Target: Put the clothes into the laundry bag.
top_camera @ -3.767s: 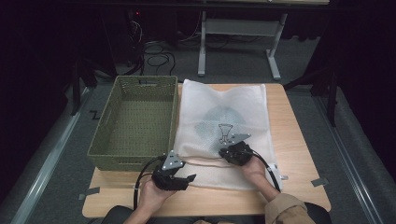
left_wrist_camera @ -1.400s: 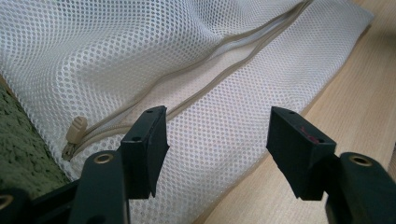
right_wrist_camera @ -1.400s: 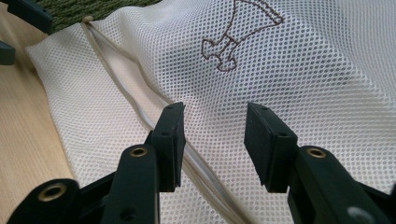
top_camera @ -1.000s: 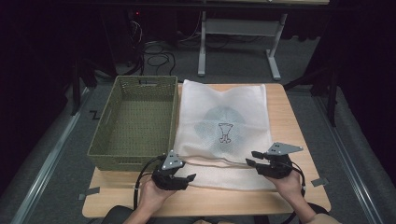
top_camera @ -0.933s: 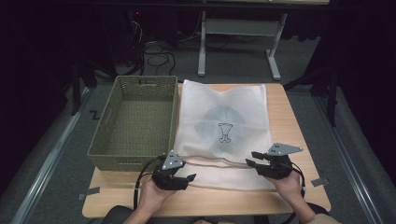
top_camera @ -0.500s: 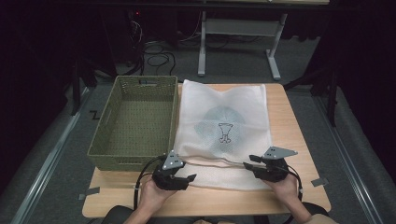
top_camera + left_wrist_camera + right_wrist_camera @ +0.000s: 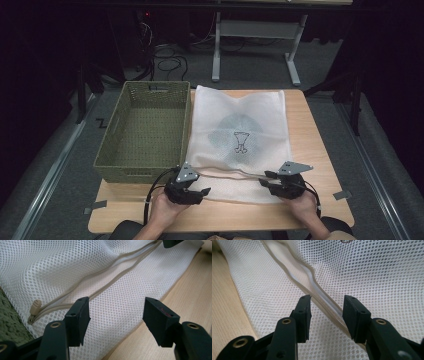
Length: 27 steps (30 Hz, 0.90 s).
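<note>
A white mesh bag [image 7: 240, 135] lies flat on the table [image 7: 310, 125], just right of the green basket [image 7: 142, 130]. It looks light, limp and snag-prone; the firmer zipper band [image 7: 100, 288] along its near edge seems the best hold. The left tool [image 7: 115, 315] and right tool [image 7: 325, 315] are both released, jaws apart over that band.

A green woven basket [image 7: 145, 130] sits on the wooden table [image 7: 320, 150], a desk frame [image 7: 255, 30] behind.

I saw a white mesh laundry bag [image 7: 240, 135] of soft perforated cloth, its zipper [image 7: 100, 287] beige, a matt pale wood-grain tabletop [image 7: 310, 125], and a woven olive basket [image 7: 145, 130].
</note>
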{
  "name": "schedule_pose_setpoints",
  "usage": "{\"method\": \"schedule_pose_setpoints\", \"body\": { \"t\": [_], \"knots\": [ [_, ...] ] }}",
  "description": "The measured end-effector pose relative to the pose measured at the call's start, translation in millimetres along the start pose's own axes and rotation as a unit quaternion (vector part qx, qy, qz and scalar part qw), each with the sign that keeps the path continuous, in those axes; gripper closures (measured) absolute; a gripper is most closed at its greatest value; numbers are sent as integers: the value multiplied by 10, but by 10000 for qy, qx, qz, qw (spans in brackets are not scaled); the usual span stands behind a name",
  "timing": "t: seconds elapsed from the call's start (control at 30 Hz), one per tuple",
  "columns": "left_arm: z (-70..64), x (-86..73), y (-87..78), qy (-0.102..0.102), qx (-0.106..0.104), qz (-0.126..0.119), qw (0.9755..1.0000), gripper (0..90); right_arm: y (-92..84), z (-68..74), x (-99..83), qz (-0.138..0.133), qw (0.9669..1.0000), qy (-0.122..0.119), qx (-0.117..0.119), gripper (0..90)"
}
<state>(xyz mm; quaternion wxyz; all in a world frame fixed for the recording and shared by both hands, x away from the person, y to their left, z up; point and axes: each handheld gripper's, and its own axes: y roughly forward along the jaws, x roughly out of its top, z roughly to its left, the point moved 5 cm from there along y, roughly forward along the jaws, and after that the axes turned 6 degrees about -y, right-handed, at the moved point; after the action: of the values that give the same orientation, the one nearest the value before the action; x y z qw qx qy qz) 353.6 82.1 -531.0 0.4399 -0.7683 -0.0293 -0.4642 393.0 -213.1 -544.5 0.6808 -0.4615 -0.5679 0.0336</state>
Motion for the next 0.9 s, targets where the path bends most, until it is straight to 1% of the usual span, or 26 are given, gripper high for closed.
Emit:
{"method": "schedule_pose_setpoints", "body": {
  "t": [0.13,0.3,0.4,0.5,0.7,0.9],
  "knots": [
    [-2,-14,25,6,-17,60,10000,385,31,10,-22,78,10000,-38,20,587],
    [-10,-41,73,20,-50,209,9998,384,54,26,-43,111,9999,34,92,575],
    [-16,-50,93,21,-71,269,9996,383,77,46,-59,132,9999,1,108,570],
    [-16,-58,105,13,-82,302,9995,383,91,58,-63,169,9998,-59,123,563],
    [-18,-59,130,-66,-201,373,9991,383,105,58,-80,192,9997,-20,134,547],
    [-31,-51,161,-60,-267,418,9988,383,77,57,-105,186,9998,16,113,539]
  ]
}}
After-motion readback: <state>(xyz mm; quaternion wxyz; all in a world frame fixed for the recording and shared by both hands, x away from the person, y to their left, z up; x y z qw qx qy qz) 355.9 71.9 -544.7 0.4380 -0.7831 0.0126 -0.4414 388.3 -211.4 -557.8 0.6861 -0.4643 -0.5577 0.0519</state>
